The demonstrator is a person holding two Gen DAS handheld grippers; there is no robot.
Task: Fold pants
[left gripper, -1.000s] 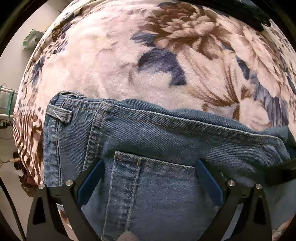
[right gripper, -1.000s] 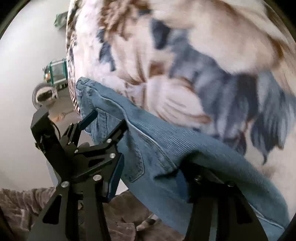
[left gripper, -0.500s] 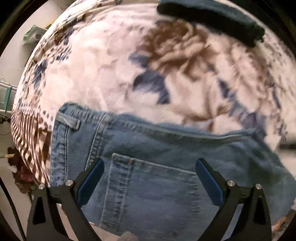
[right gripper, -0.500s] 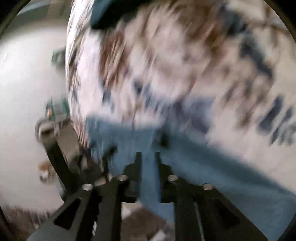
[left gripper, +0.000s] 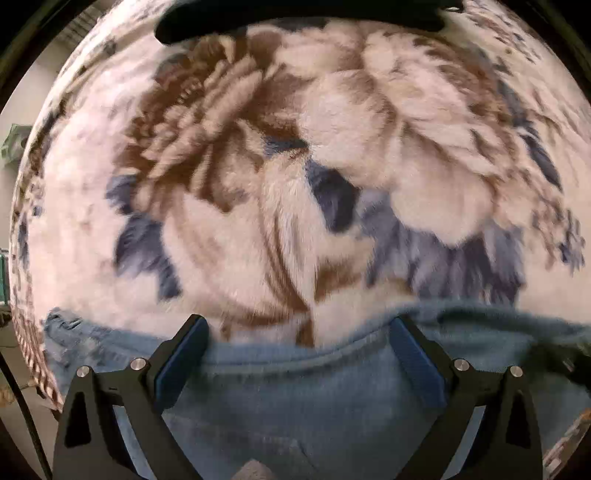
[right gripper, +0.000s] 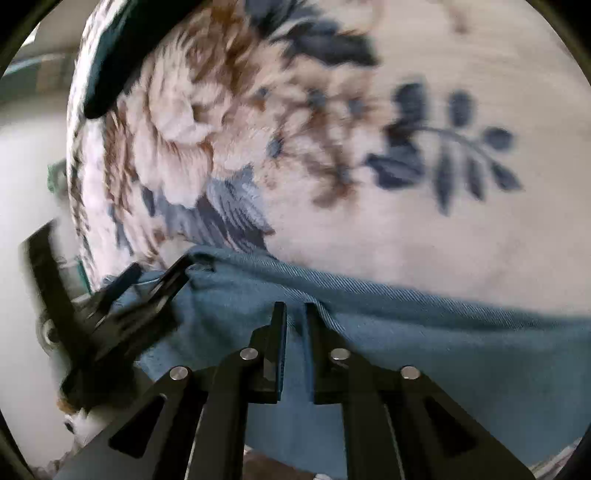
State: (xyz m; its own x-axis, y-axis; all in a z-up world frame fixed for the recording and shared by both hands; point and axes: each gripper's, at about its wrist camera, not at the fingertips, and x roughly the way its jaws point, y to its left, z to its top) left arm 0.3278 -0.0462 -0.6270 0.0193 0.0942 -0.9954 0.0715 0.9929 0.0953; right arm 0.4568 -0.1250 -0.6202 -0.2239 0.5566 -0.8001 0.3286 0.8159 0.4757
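Observation:
Blue denim pants (left gripper: 295,398) lie on a floral plush blanket (left gripper: 280,177). In the left wrist view my left gripper (left gripper: 299,332) is open, its blue-padded fingers spread wide over the waistband edge, which bulges up between them. In the right wrist view my right gripper (right gripper: 295,314) is shut on a fold of the pants (right gripper: 424,339) near the top edge. The left gripper (right gripper: 159,277) shows at the left of that view, over the same edge of the denim.
A dark folded garment (left gripper: 295,14) lies at the far side of the blanket, also seen in the right wrist view (right gripper: 114,59). The blanket's left edge (right gripper: 74,192) drops off to pale floor with some greenish objects (right gripper: 55,177).
The right gripper closed from wide open onto the pants' edge. Both grippers moved forward over the blanket, so the denim now sits lower in both views.

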